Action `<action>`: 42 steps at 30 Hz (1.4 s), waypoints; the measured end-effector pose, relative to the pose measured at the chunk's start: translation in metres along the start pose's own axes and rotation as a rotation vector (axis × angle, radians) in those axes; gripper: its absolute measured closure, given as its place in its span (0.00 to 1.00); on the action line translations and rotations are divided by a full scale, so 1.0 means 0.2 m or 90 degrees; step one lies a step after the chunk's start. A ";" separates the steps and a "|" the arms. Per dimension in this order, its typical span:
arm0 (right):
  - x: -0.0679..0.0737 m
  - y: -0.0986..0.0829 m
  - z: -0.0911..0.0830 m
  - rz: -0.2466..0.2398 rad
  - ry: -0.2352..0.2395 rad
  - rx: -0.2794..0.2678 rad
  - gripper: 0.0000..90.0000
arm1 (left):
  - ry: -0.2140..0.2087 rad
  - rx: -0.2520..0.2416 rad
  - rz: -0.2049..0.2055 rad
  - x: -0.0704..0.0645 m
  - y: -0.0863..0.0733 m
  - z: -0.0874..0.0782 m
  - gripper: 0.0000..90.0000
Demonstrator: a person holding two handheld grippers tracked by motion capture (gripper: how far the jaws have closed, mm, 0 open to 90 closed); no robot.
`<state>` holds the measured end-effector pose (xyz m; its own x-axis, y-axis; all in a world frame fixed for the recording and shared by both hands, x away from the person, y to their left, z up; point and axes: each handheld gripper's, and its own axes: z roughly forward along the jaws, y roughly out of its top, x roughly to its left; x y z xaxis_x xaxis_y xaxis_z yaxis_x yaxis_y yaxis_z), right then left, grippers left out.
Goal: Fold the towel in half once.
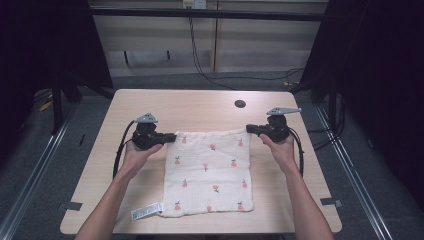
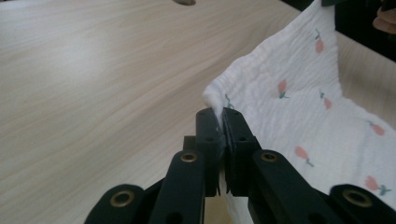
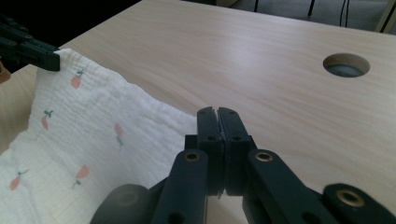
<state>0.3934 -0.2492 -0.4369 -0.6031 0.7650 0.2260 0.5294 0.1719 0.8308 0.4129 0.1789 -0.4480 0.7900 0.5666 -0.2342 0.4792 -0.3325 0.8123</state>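
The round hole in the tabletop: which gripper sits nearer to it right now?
Right. The right gripper clamps the cloth corner just below the hole; the left gripper holds the opposite far corner, well off to the hole's left.

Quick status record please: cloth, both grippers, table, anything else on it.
cloth: white with small fruit print, spread on the table, far edge lifted
left gripper: jaws shut on the cloth's far left corner
right gripper: jaws shut on the far right corner
label: white tag at the near left corner
table: light wood, round hole near the far edge
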 end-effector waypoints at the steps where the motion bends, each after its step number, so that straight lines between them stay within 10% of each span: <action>1: 0.00 0.02 -0.01 -0.004 0.000 -0.005 0.98 | 0.004 -0.010 0.005 -0.01 0.02 0.00 0.96; 27: 0.21 0.02 -0.22 -0.071 0.042 -0.033 0.98 | -0.021 -0.038 0.046 -0.12 -0.01 -0.21 0.96; 42: 0.32 -0.16 -0.32 -0.098 0.065 -0.005 0.98 | -0.057 -0.010 0.064 -0.26 -0.10 -0.25 0.96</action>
<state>0.2998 -0.2451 -0.4171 -0.7343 0.6631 0.1453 0.4216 0.2778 0.8632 0.3430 0.1930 -0.4261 0.8648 0.4616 -0.1978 0.3908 -0.3712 0.8423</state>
